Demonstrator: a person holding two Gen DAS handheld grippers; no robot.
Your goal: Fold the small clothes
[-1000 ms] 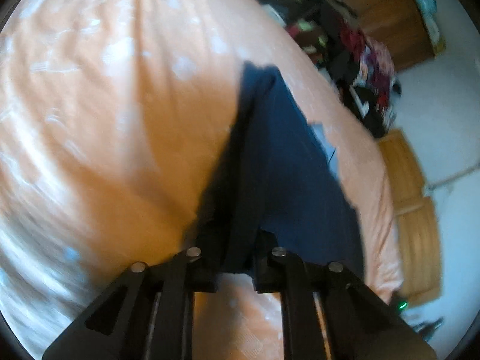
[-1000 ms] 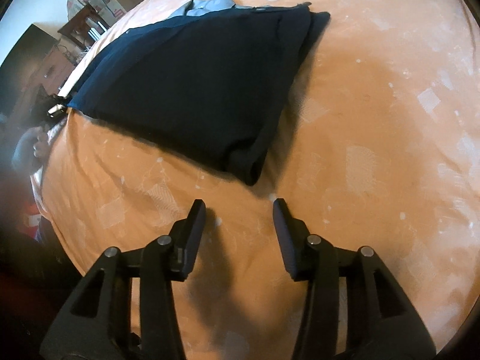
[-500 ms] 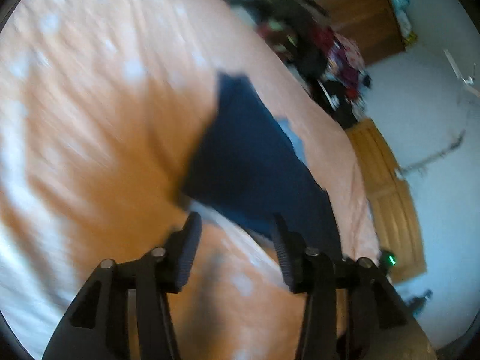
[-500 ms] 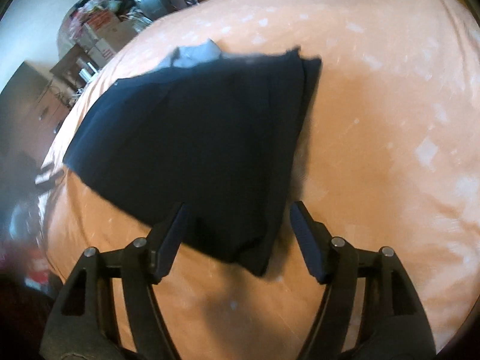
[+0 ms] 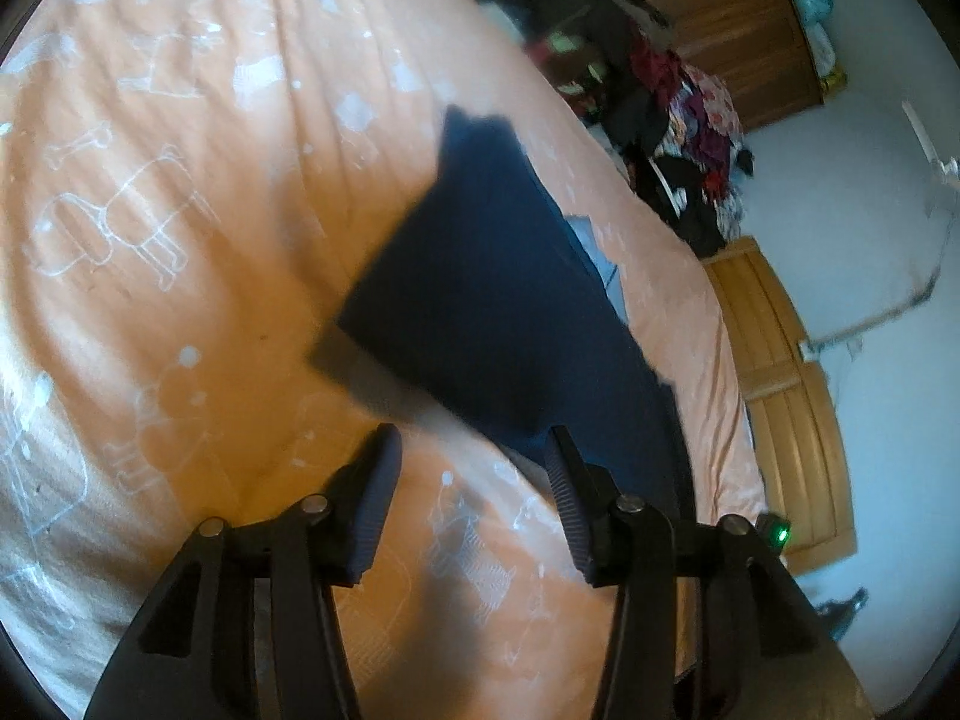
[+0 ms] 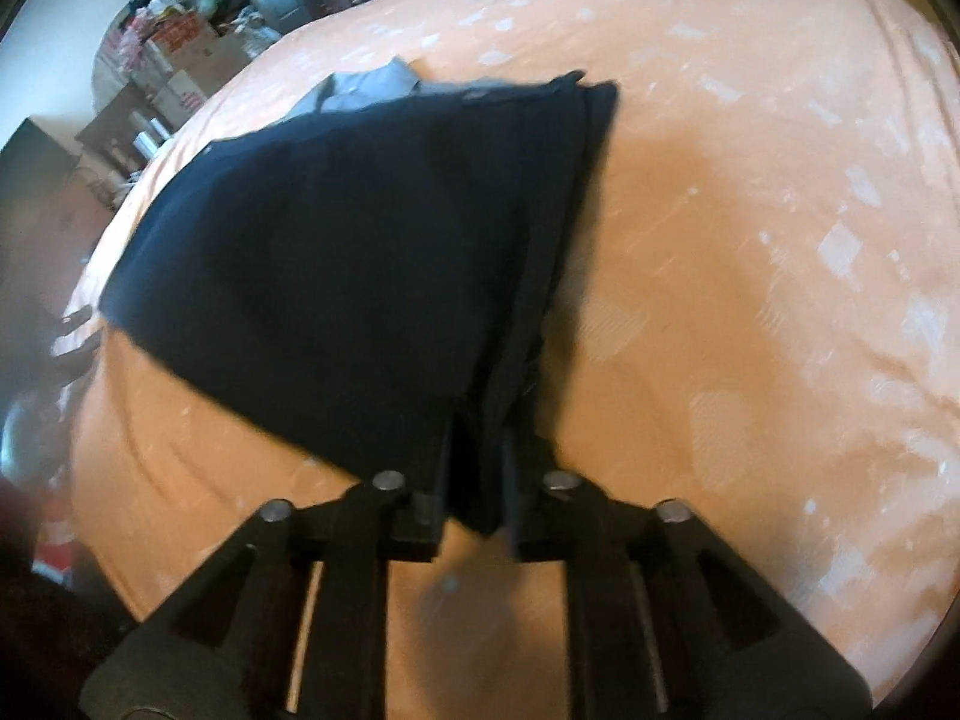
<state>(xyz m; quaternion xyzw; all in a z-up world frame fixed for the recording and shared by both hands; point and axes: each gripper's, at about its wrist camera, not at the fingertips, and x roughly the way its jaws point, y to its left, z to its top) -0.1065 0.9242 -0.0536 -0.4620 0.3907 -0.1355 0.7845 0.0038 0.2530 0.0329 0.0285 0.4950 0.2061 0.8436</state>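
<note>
Left claw (image 5: 471,450): spread, holding nothing, hovering over the bed (image 5: 180,240) just short of the garment's near edge. Navy garment (image 5: 504,300): folded flat on the orange bedsheet, a grey cloth (image 6: 360,87) showing from under its far edge. Right claw (image 6: 477,480): pressed together, pinching the garment's near corner.

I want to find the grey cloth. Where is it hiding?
The grey cloth lies on the orange bed cover, peeking out from under the far edge of the dark blue garment; in the right wrist view it sits upper left of centre.
</note>
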